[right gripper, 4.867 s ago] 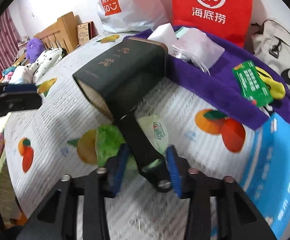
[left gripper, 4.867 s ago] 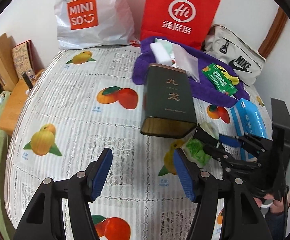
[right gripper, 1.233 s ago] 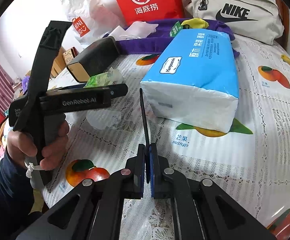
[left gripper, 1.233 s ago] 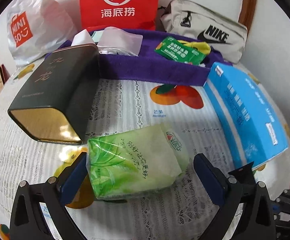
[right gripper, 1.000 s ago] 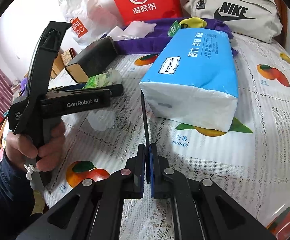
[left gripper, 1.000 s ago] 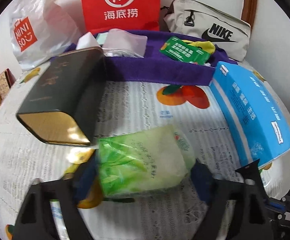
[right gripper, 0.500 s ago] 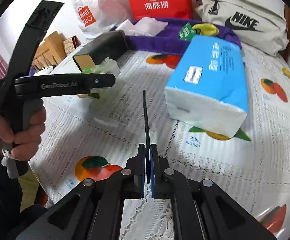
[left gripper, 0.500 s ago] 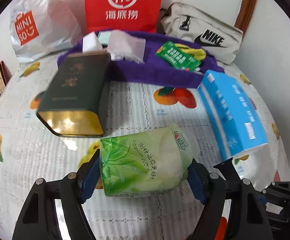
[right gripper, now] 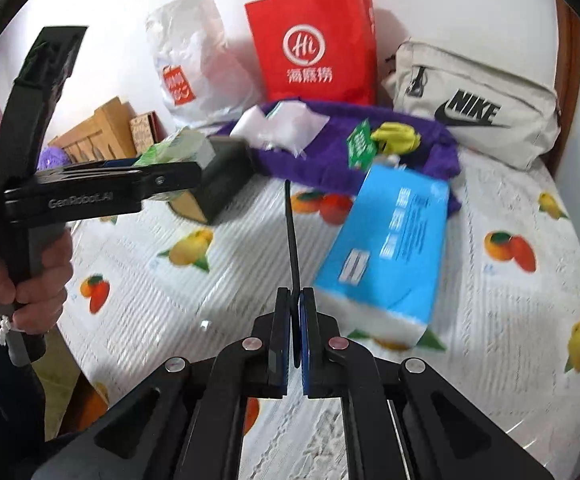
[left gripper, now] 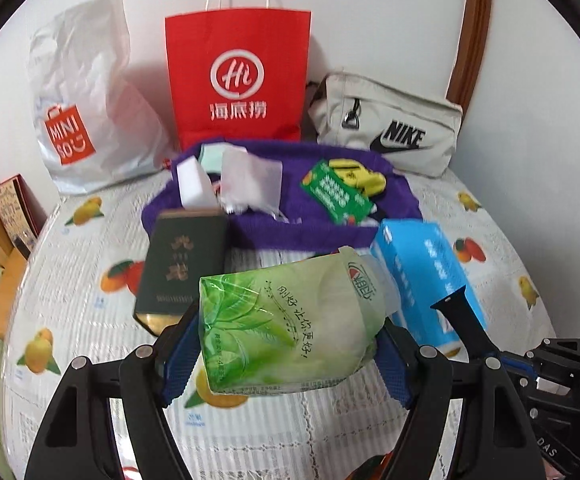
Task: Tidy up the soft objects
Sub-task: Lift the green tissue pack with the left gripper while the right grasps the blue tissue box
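Now left gripper fingers pinch the green tissue pack aloft, right gripper fingers clamp a black strap; next, carry the pack to the purple cloth.

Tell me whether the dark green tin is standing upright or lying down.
Lying down. The dark green tin rests on its broad side on the fruit-print tablecloth, its gold end facing the left wrist camera.

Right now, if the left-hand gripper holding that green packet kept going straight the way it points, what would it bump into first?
Probably the dark green rectangular tin lying on the fruit-print tablecloth, or the cloth beside it; the soft green tissue packet in the left gripper would touch first. Depth is unclear.
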A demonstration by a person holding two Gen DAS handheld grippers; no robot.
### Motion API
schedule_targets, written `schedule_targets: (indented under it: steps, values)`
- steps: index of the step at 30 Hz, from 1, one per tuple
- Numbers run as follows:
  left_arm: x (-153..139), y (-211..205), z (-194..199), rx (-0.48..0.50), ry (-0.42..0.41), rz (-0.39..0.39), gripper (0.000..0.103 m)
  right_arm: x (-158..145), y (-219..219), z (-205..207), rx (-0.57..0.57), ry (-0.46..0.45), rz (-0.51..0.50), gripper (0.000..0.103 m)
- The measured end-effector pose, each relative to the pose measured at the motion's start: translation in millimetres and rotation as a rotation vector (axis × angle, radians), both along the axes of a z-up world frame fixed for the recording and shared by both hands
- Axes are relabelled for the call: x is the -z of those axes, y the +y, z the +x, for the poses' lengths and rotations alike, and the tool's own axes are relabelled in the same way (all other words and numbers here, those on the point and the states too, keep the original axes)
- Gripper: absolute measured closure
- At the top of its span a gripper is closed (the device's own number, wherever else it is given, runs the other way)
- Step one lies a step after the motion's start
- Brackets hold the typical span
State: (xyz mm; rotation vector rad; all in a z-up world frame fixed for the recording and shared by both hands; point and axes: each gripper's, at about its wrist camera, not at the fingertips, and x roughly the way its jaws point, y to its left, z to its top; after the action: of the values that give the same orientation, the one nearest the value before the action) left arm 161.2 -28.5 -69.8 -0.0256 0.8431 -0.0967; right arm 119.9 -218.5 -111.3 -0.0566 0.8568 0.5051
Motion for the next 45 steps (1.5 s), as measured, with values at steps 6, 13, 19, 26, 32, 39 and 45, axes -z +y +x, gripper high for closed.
schedule_targets:
  steps: [6,13,19,26,32,39,45]
  values:
    - [-15.9,5.4,16.4,-0.020,-0.026,0.024,0.028,-12.3,-3.8,29.9,0.042,-0.022,0.005,0.098]
    - [-24.0,10.9,41.9,-0.036,-0.034,0.044,0.028,-25.7,-5.3,67.6,0.086,-0.045,-0.002,0.098]
    - [-24.6,16.8,69.2,-0.040,-0.024,0.038,0.028,-32.4,-4.8,102.9,0.112,-0.064,0.020,0.098]
    - [-22.3,18.8,93.7,-0.025,-0.013,0.048,0.028,-18.3,-6.0,130.9,0.100,-0.016,-0.007,0.099]
    - [-7.2,19.8,103.1,-0.018,0.023,0.018,0.028,9.5,-20.0,125.2,0.084,0.057,-0.040,0.094]
    - [1.1,11.9,104.3,0.016,0.040,0.016,0.028,24.1,-0.4,124.0,0.011,0.048,-0.130,0.068]
    - [2.9,13.7,104.7,0.014,0.050,0.013,0.028,30.5,6.8,126.9,0.017,0.001,-0.203,0.078]
